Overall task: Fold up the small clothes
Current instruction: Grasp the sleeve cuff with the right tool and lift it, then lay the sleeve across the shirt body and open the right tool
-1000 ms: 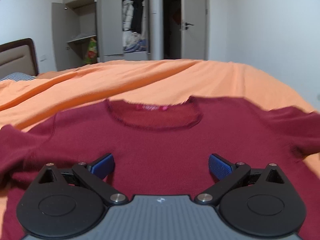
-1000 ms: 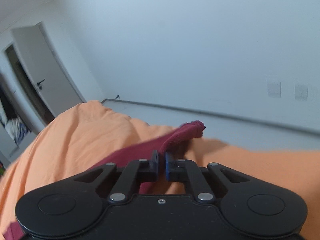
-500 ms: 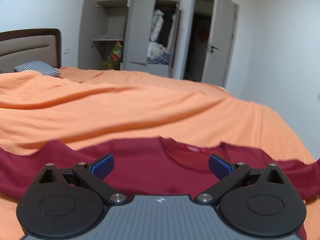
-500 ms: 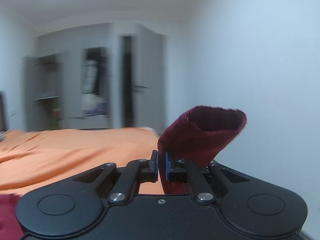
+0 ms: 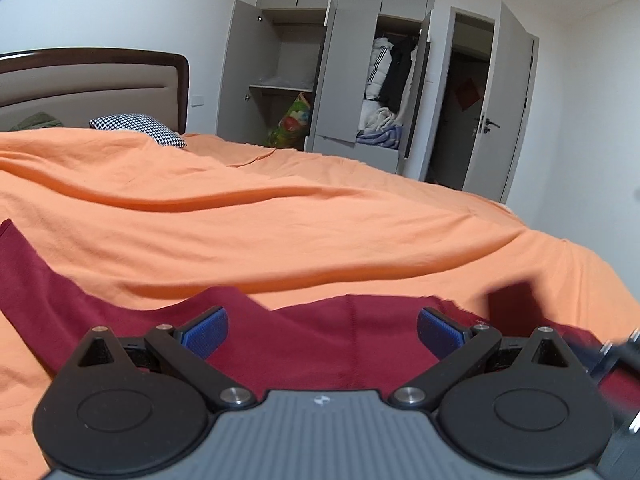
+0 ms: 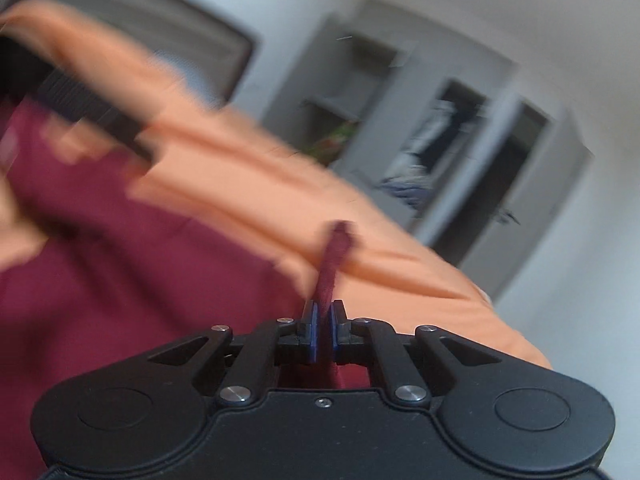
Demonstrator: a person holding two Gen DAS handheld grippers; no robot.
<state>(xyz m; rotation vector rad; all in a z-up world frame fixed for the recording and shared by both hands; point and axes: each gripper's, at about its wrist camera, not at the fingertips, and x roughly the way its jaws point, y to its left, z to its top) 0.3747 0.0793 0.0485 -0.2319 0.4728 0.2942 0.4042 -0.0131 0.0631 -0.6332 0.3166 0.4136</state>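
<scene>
A dark red knit sweater (image 5: 320, 344) lies flat on the orange bedspread (image 5: 280, 232). My left gripper (image 5: 322, 326) hovers just above its upper part, open, with nothing between the blue pads. In the blurred right wrist view, my right gripper (image 6: 323, 326) is shut on a sleeve (image 6: 332, 264) of the sweater, whose cuff sticks up past the fingertips. The sweater body (image 6: 120, 264) spreads to the left below it. The sleeve cuff (image 5: 514, 304) and part of the right gripper show at the right edge of the left wrist view.
The bed has a padded headboard (image 5: 92, 84) and a checked pillow (image 5: 140, 128) at the far left. Open grey wardrobes (image 5: 340, 80) full of clothes and an open door (image 5: 496, 112) stand beyond the bed. The left gripper's body (image 6: 80, 108) crosses the right view's upper left.
My right gripper has swung the held sleeve leftward over the sweater body. My left gripper's view has shifted left along the sweater's upper part; it stays open.
</scene>
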